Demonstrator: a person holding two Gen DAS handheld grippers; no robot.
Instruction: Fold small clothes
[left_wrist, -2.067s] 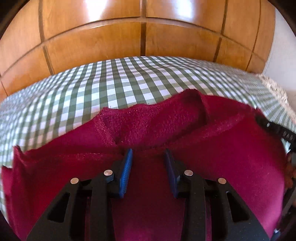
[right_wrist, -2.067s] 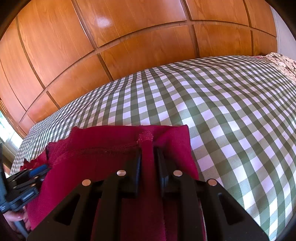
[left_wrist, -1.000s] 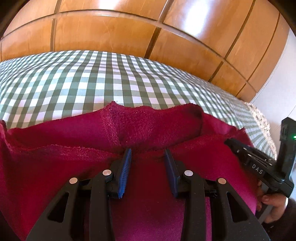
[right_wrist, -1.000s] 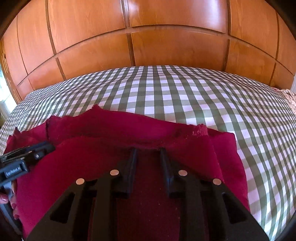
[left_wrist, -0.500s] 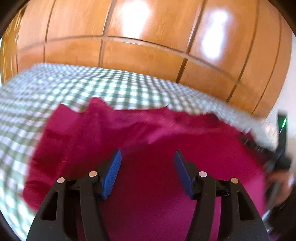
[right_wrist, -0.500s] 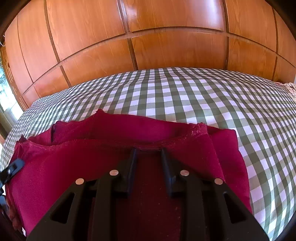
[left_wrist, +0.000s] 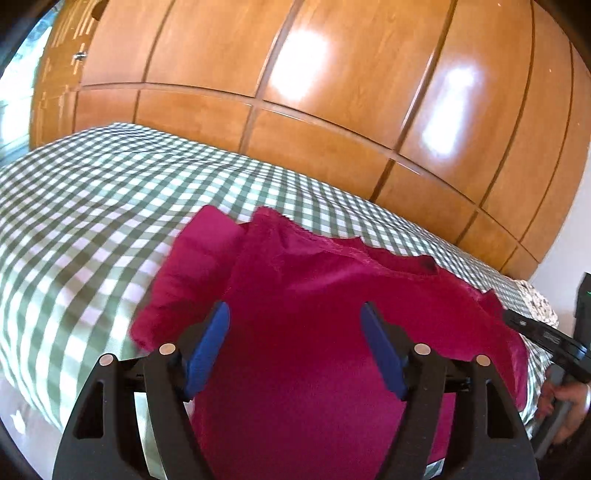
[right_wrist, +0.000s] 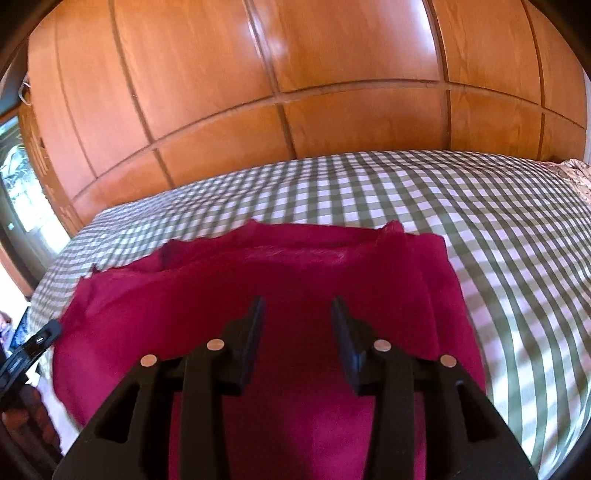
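**Both grippers free above the red cloth, one fold laid**

I have both tools clear of the fabric. My left gripper (left_wrist: 295, 332) stands wide open, its blue pads (left_wrist: 207, 347) spread with nothing between them. My right gripper (right_wrist: 297, 325) is open too, somewhat narrower, and holds nothing. Neither set of tips appears to touch the cloth, though I cannot be sure of the height.

The red cloth (left_wrist: 332, 302) lies on the checked bedspread (left_wrist: 92, 206), near the bed's front edge, directly under and ahead of both grippers. Its long axis runs side to side across my view, so each gripper faces one half of it: the left tool is nearer the ragged left corner (left_wrist: 159, 321), the right tool nearer the squarer right edge (right_wrist: 448, 288). In the right view the top layer stops short of the far hem, leaving a strip of under layer showing. I judge that one fold is down and that the next one would run across the long axis, one end over the other.

The fabric looks thick and fleecy, matte, with rough seams and a wavy far edge (left_wrist: 325, 242). It should hold a crease poorly and drag on the woven bedspread. Behind the bed stand glossy wooden panels (right_wrist: 295, 74).
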